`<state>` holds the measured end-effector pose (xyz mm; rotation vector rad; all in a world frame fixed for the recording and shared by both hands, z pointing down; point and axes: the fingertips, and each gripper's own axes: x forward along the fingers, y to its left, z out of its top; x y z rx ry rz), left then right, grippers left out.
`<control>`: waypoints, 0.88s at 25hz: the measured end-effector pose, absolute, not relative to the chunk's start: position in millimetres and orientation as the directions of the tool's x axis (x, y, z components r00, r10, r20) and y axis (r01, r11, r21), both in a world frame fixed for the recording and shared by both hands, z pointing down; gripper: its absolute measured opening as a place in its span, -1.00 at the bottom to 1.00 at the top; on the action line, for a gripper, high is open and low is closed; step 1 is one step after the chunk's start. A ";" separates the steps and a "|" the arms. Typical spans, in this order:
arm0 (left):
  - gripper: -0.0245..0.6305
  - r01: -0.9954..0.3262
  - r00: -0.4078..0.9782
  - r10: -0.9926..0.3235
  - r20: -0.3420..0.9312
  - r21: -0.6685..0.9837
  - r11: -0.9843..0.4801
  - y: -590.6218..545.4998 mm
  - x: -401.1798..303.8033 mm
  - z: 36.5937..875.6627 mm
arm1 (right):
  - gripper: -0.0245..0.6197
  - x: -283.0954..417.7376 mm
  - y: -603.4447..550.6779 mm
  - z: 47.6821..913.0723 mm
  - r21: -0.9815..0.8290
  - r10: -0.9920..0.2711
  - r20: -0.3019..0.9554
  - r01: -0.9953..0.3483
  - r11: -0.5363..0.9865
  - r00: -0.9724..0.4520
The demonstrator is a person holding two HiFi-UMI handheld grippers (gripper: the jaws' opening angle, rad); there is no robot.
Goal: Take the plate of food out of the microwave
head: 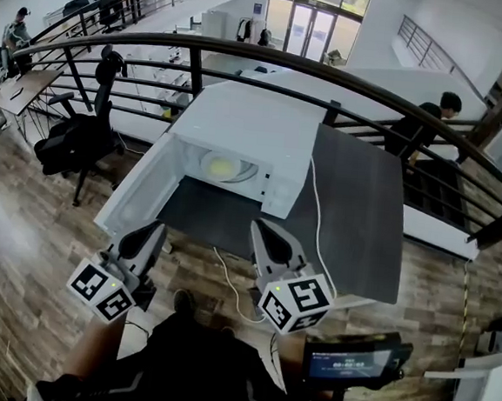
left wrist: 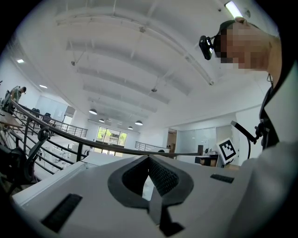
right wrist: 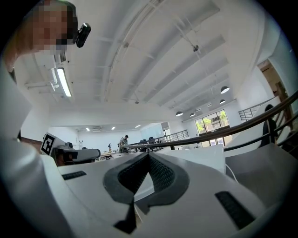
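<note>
The white microwave (head: 240, 120) stands on a dark table (head: 354, 222) with its door (head: 134, 189) swung wide to the left. Inside it lies a white plate (head: 228, 167) with pale yellow food. In the head view my left gripper (head: 155, 226) hovers at the table's near edge, just in front of the door's lower corner. My right gripper (head: 258, 225) is near the microwave's front right corner. Both point toward the microwave, short of the cavity. In each gripper view the left gripper (left wrist: 149, 159) and the right gripper (right wrist: 148, 155) have their tips together with nothing between them.
A white cable (head: 315, 218) runs from the microwave's right side over the table's near edge. A black curved railing (head: 332, 71) passes behind the table. A black office chair (head: 77, 141) stands to the left. A person (head: 424, 123) stands beyond the railing at right.
</note>
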<state>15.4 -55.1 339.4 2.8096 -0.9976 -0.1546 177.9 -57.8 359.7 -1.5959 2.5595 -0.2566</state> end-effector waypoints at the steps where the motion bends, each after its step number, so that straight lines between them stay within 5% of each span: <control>1: -0.92 -0.616 0.773 -0.632 -0.043 0.184 -0.766 -62.0 13.9 341.1 | -0.95 175.7 -63.3 360.3 -0.203 -0.899 -0.003 -0.880 0.428 -0.437; 22: -0.92 -0.517 0.849 -0.528 -0.015 0.190 -0.835 -182.2 11.9 337.7 | -0.95 162.2 -160.7 353.8 -0.195 -0.955 0.008 -0.937 0.289 -0.296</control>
